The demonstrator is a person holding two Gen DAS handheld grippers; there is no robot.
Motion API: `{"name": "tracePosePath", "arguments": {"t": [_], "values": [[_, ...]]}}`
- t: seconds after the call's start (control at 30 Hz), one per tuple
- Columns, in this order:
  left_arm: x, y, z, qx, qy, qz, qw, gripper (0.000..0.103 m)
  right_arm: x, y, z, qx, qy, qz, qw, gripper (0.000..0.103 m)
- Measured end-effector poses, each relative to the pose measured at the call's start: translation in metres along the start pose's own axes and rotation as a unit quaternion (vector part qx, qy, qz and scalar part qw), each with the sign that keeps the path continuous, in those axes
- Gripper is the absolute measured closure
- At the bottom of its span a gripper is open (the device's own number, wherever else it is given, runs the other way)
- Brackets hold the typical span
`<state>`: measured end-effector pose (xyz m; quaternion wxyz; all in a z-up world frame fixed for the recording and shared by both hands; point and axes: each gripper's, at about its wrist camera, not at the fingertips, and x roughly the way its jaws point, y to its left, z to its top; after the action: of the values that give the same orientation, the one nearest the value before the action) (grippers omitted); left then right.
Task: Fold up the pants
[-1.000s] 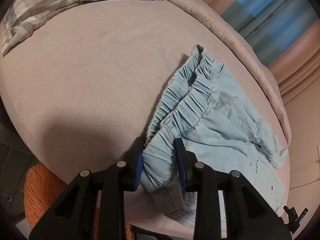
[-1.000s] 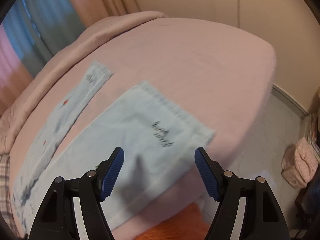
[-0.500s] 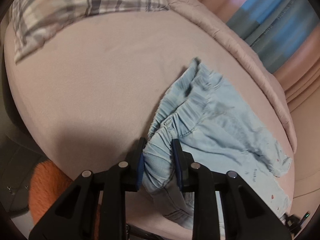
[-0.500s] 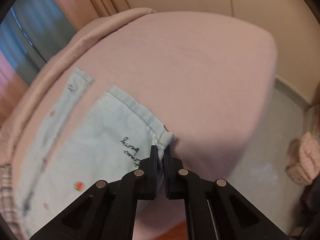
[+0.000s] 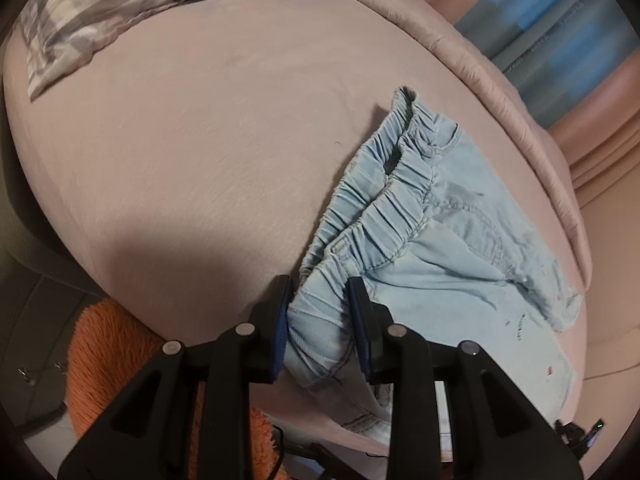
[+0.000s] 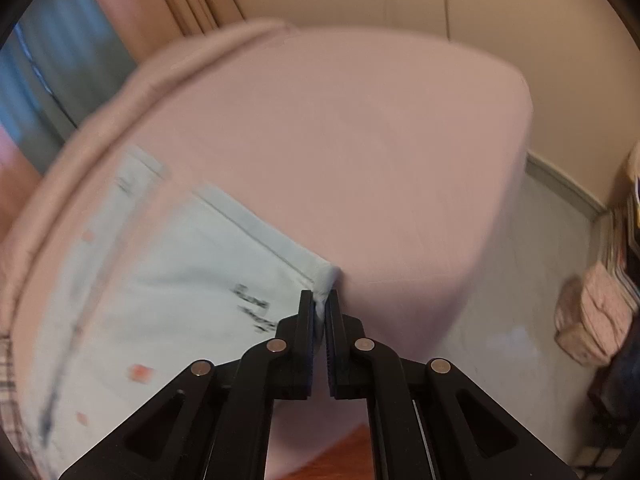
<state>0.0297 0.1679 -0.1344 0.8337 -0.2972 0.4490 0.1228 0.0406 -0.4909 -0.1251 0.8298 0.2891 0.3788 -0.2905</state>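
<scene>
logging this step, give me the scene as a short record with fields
surface: pink bed
garment: light blue pants, spread flat on the bed
left gripper: pads on a bunch of waistband at the near edge, jaws easing open
right gripper: shut on the corner of a leg hem
other leg: flat, farther from the right gripper, blurred
pillow: plaid, at the head of the bed
fold: not yet made
</scene>
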Motion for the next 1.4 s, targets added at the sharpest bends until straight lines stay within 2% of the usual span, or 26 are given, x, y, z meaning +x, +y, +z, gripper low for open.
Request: {"name": "tracePosePath", "arguments": {"t": [0.13, 0.23, 0.3, 0.33, 0.37, 0.43, 0.47, 0.57, 0.63, 0.7, 0.77, 0.87, 0.93, 1.0, 1.07, 1.2, 1.27, 1.4], "values": [[0.001, -0.006, -0.002, 0.016, -0.010, 0.015, 0.9997, 0.071, -0.003, 0.000, 0.001, 0.000, 0.000, -0.008, 1.000, 0.100], [-0.001, -0.010, -0.003, 0.032, -0.010, 0.027, 0.9991, 0.066, 0.001, 0.007, 0.005, -0.019, -0.002, -0.028, 0.999, 0.101], [-0.010, -0.017, -0.003, 0.053, -0.008, 0.049, 0.9973, 0.051, 0.002, 0.012, 0.004, -0.037, -0.004, -0.044, 0.998, 0.100], [-0.016, -0.016, -0.004, 0.059, -0.015, 0.056, 0.9966, 0.042, -0.001, 0.015, 0.004, -0.045, -0.003, -0.053, 0.998, 0.095], [-0.026, -0.017, -0.004, 0.063, -0.033, 0.056, 0.9959, 0.039, -0.002, 0.015, 0.004, -0.048, -0.002, -0.065, 0.997, 0.088], [-0.048, -0.017, 0.000, 0.057, -0.065, 0.042, 0.9953, 0.032, -0.014, 0.016, 0.005, -0.049, -0.013, -0.089, 0.995, 0.049], [-0.058, -0.017, 0.002, 0.049, -0.077, 0.031, 0.9954, 0.027, -0.020, 0.016, 0.004, -0.049, -0.024, -0.088, 0.995, 0.044], [-0.075, -0.028, 0.010, 0.040, -0.100, -0.033, 0.9936, 0.022, -0.044, 0.027, 0.003, -0.053, -0.044, -0.062, 0.996, 0.043], [-0.074, -0.042, 0.010, 0.055, -0.089, -0.084, 0.9910, 0.022, -0.055, 0.045, 0.002, -0.059, -0.045, -0.029, 0.997, 0.036], [-0.062, -0.058, 0.008, 0.069, -0.065, -0.113, 0.9891, 0.023, -0.059, 0.066, -0.002, -0.071, -0.038, 0.015, 0.997, 0.031], [-0.046, -0.078, 0.004, 0.087, -0.041, -0.118, 0.9883, 0.023, -0.060, 0.095, -0.011, -0.099, -0.022, 0.067, 0.993, 0.031], [-0.024, -0.093, -0.005, 0.105, -0.014, -0.104, 0.9889, 0.024, -0.057, 0.135, -0.028, -0.147, -0.002, 0.113, 0.983, 0.031], [-0.008, -0.092, -0.012, 0.107, 0.009, -0.102, 0.9890, 0.024, -0.048, 0.156, -0.039, -0.177, 0.013, 0.127, 0.976, 0.031], [0.009, -0.089, -0.018, 0.106, 0.036, -0.099, 0.9888, 0.025, -0.038, 0.165, -0.043, -0.183, 0.022, 0.123, 0.975, 0.031], [0.026, -0.086, -0.023, 0.106, 0.056, -0.085, 0.9892, 0.030, -0.022, 0.173, -0.049, -0.190, 0.043, 0.118, 0.974, 0.031], [0.024, -0.090, -0.032, 0.126, 0.037, -0.073, 0.9887, 0.026, 0.003, 0.174, -0.060, -0.197, 0.080, 0.090, 0.973, 0.031], [0.027, -0.093, -0.034, 0.130, 0.035, -0.070, 0.9884, 0.020, 0.007, 0.172, -0.064, -0.206, 0.072, 0.074, 0.973, 0.031], [0.031, -0.096, -0.035, 0.136, 0.029, -0.072, 0.9877, 0.015, 0.011, 0.176, -0.062, -0.206, 0.066, 0.053, 0.975, 0.031]]}}
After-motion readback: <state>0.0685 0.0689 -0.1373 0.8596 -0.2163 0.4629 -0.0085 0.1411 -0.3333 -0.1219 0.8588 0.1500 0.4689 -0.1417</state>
